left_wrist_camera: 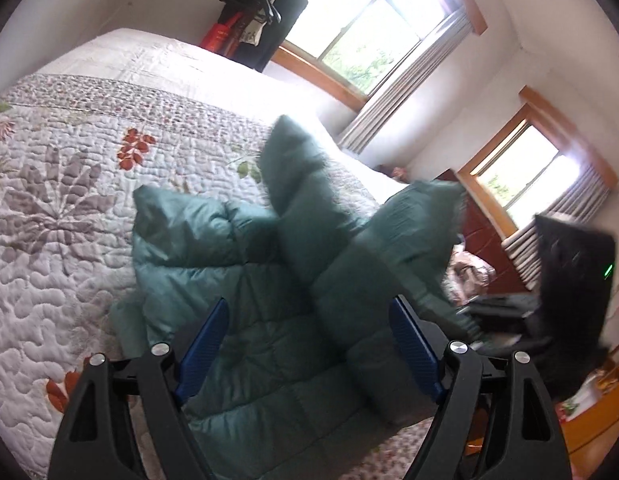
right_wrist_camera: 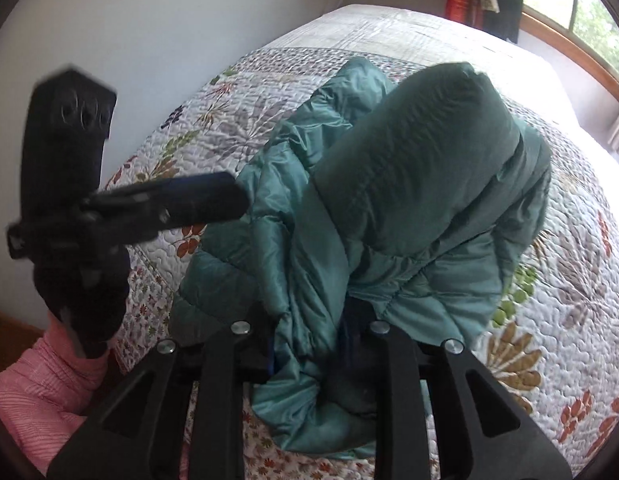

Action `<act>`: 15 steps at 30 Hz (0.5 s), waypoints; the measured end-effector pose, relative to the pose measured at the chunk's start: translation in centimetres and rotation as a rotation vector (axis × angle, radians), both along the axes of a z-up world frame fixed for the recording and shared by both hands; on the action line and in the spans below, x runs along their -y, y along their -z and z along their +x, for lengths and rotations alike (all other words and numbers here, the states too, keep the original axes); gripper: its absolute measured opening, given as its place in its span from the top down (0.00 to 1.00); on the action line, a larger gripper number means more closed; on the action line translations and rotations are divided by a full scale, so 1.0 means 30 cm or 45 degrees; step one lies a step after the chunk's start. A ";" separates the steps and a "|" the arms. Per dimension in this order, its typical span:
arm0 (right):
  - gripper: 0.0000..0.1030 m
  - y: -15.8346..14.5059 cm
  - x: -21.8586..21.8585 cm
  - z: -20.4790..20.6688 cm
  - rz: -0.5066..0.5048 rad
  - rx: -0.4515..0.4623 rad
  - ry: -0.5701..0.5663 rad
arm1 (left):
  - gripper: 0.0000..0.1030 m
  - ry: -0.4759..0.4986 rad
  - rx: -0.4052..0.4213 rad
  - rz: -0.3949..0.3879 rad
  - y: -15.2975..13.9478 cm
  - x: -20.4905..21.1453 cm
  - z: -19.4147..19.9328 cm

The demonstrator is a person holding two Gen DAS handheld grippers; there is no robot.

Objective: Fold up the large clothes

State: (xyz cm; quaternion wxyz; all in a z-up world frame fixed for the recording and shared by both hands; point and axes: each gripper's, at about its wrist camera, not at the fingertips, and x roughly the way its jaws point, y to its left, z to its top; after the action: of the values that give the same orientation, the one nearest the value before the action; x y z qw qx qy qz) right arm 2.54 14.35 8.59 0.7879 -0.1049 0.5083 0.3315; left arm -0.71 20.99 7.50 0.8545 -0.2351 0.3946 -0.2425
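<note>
Left wrist view first: we see the quilt (left_wrist_camera: 69,208) at the left, floral and stitched, then our left gripper (left_wrist_camera: 309,354) with its blue pads (left_wrist_camera: 201,354) spread wide — nothing between them. Beyond it the green jacket (left_wrist_camera: 237,264) lies puffed on the bed, one sleeve raised toward the windows (left_wrist_camera: 373,28). At far right, blurred, is the right gripper (left_wrist_camera: 509,320).

From the right wrist, we find a pink sleeve (right_wrist_camera: 41,392) at lower left and the left gripper (right_wrist_camera: 157,204) above it. The right gripper (right_wrist_camera: 309,340) is clamped on a bunched fold of jacket (right_wrist_camera: 409,184) — fabric hides its pads.
</note>
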 end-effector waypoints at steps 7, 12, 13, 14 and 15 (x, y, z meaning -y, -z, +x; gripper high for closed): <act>0.71 0.065 -0.075 -0.036 0.040 0.013 -0.083 | 0.18 0.099 -0.003 0.051 0.006 0.066 0.072; 0.69 0.088 -0.074 -0.053 0.072 0.029 -0.099 | 0.18 0.142 -0.028 0.143 0.025 0.132 0.118; 0.68 0.092 -0.073 -0.055 0.072 0.033 -0.102 | 0.18 0.138 -0.041 0.156 0.032 0.139 0.130; 0.68 0.094 -0.070 -0.059 0.073 0.035 -0.103 | 0.19 0.140 -0.056 0.157 0.041 0.145 0.145; 0.66 0.093 -0.064 -0.059 0.080 0.036 -0.105 | 0.22 0.136 -0.070 0.163 0.050 0.147 0.155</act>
State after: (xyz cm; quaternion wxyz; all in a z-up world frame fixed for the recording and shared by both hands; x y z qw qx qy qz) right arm 0.78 16.26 5.81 0.7834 -0.1056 0.4817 0.3782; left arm 3.94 16.59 6.00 0.8425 -0.1652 0.4445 -0.2557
